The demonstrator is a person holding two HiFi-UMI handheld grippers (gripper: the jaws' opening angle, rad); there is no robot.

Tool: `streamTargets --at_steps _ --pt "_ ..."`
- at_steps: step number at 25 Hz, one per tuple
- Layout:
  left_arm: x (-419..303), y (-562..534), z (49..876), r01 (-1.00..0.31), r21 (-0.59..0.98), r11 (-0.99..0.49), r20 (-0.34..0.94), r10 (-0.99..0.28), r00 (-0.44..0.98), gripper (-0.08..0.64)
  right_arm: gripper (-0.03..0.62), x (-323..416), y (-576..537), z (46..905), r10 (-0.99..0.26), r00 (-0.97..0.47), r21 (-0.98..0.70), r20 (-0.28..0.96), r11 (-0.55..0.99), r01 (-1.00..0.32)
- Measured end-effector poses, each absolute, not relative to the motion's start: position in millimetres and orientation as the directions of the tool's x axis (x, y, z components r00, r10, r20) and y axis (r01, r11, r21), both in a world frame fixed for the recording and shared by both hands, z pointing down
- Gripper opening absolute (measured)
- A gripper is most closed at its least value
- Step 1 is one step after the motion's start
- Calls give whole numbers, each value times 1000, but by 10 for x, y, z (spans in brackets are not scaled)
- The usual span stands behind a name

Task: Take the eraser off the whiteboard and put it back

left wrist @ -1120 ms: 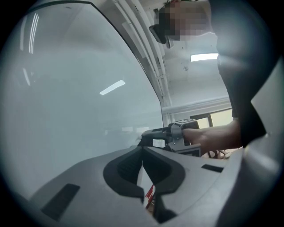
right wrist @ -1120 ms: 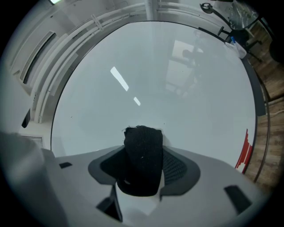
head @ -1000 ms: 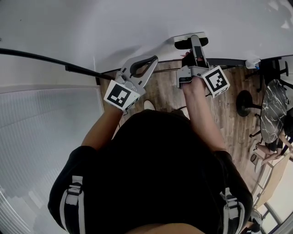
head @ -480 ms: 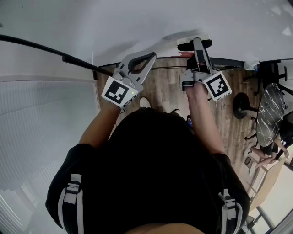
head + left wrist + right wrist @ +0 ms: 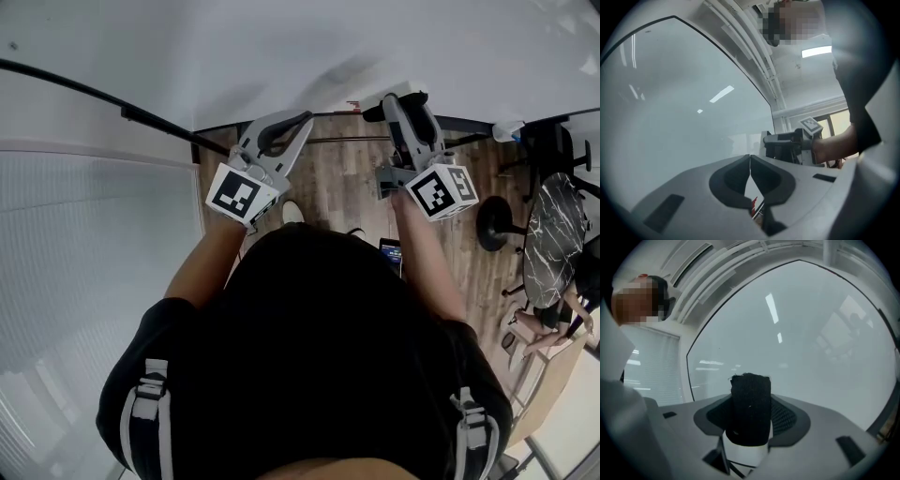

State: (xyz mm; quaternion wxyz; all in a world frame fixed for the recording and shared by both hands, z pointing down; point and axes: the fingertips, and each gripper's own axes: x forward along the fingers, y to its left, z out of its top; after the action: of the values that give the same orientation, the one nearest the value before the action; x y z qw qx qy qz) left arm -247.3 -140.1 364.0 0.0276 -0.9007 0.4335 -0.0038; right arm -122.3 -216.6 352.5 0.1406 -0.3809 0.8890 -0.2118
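The right gripper (image 5: 751, 405) is clamped on the eraser (image 5: 750, 411). Both dark pads press against the eraser's sides, and it stands on end between them. Its black felt face is turned towards the whiteboard (image 5: 801, 343) and its white body sits lower, nearer the camera. In the head view the right gripper (image 5: 401, 101) is held out level, with its marker cube (image 5: 439, 191) at the wrist end. There the eraser shows as a dark shape at the jaw tips, just at the whiteboard's lower edge and right of that edge's middle. Whether the felt touches the board or hangs a little off it cannot be told from any view.

The left gripper (image 5: 750, 161) has its jaws together, the two dark pads meeting along a thin seam with nothing caught between them. In the head view the left gripper (image 5: 302, 120) also points at the whiteboard's lower edge, to the left of the right gripper and apart from it, with its own marker cube (image 5: 236, 195) towards the person. The left gripper view looks along the board's glossy face, which reflects ceiling lights, and shows the right gripper beyond the jaws at the right, held by a bare forearm.

The person wears a black top with grey shoulder straps. Below the board's dark frame lies a wooden floor (image 5: 337, 187), with a round dark marbled table (image 5: 553, 234) at the right side and a pale ribbed panel (image 5: 84, 300) at the left
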Motion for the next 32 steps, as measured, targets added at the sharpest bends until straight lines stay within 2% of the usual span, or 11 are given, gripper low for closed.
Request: streamTargets --at_steps 6,13,32 --pt "-2247 -1404 3574 -780 -54 -623 -12 -781 625 5 227 -1139 -2031 3464 -684 -729 -263 -28 708 -655" --pt "-1956 -1212 3688 -782 -62 -620 4 -784 621 5 227 -987 -1700 3647 -621 -783 -100 47 777 -622" --pt "-1679 -1061 3869 -785 -59 -617 39 -787 616 5 227 -835 -1368 3839 -561 -824 -60 80 822 -566"
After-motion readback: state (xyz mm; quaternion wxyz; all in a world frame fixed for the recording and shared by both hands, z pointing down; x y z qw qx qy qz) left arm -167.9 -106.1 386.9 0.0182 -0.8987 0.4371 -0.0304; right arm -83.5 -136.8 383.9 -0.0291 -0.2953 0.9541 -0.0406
